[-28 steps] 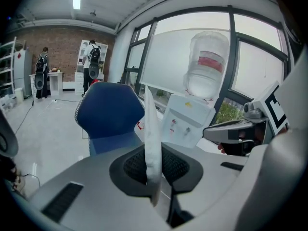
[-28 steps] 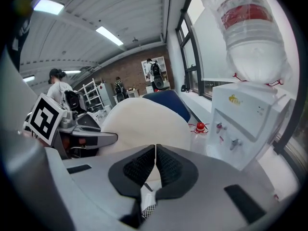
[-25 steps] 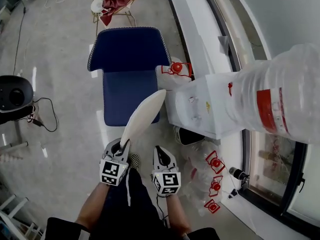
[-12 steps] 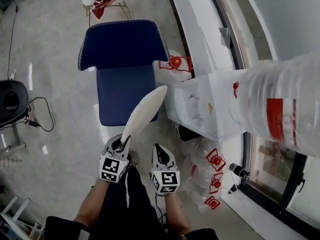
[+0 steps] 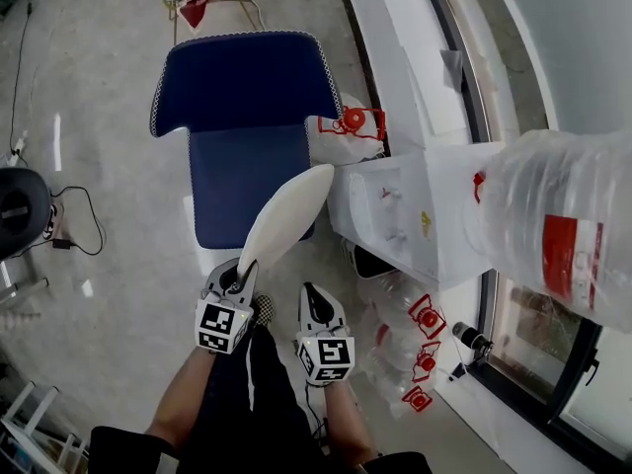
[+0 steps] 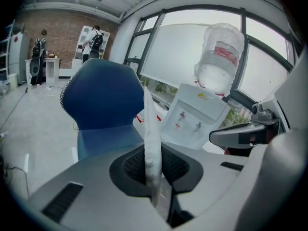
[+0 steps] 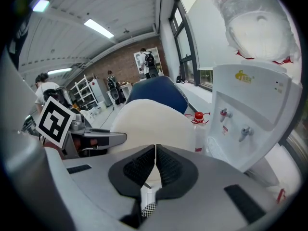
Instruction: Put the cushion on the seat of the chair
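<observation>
Left gripper (image 5: 240, 271): 2 jaws clamped narrow on the near edge of the flat cream fabric cushion (image 5: 287, 215). Its own view shows the cushion (image 6: 152, 129) standing edge-on between the black ribbed pads (image 6: 175, 165), pressed on both sides.

Right gripper (image 5: 314, 296): just beside the left one, jaws drawn together with nothing between them. From its view the pads (image 7: 168, 165) meet at a hairline seam, and the cushion's broad face (image 7: 149, 121) fills the space beyond them.

Cushion: held off the floor, slanting up and away to the right from the left gripper. In the head view its far tip overlaps the front right corner of the seat. It is not lying on the seat.

Dark blue padded chair with white-speckled edge trim (image 5: 247, 97): directly ahead, backrest at the far side, seat (image 5: 242, 181) facing the person.

To the right of the chair, close beside it: white plastic water dispenser (image 5: 395, 215) carrying 1 large clear bottle with a red label (image 5: 563, 235). Clear empty bottles with red caps (image 5: 420, 339) lie on the floor at its foot; 1 more (image 5: 341, 131) sits between chair and dispenser.

Pale glossy floor (image 5: 109, 117). Black round device (image 5: 15, 210) at the left edge.
</observation>
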